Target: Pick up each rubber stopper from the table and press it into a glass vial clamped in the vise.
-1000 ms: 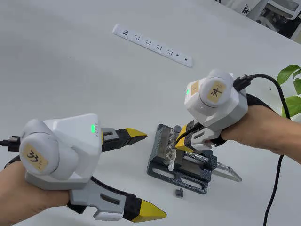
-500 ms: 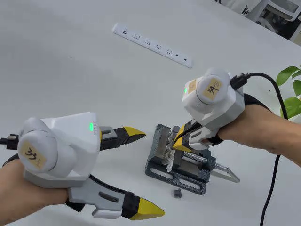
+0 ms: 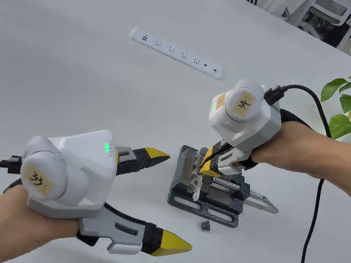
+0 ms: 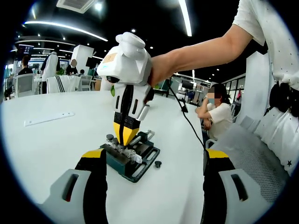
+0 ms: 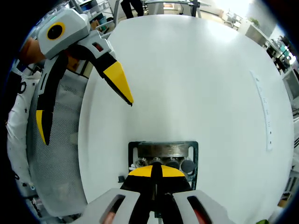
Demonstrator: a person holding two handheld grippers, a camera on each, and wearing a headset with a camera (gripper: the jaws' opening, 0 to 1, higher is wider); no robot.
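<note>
Over the last second the right gripper (image 3: 207, 167) has edged slightly left above the vise (image 3: 189, 201), jaws shut, tips down on the vials (image 3: 196, 183). Probably pressing, though nothing shows between them. A loose stopper (image 3: 205, 225) waits just below the vise. The left gripper (image 3: 177, 203) hovers lower left, jaws wide. The white desk (image 3: 82, 82) carries a power strip (image 3: 176, 50) at the top, in a lit open office.

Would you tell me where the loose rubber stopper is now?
In the head view, the rubber stopper lies on the table just in front of the vise, not touching it.
</note>
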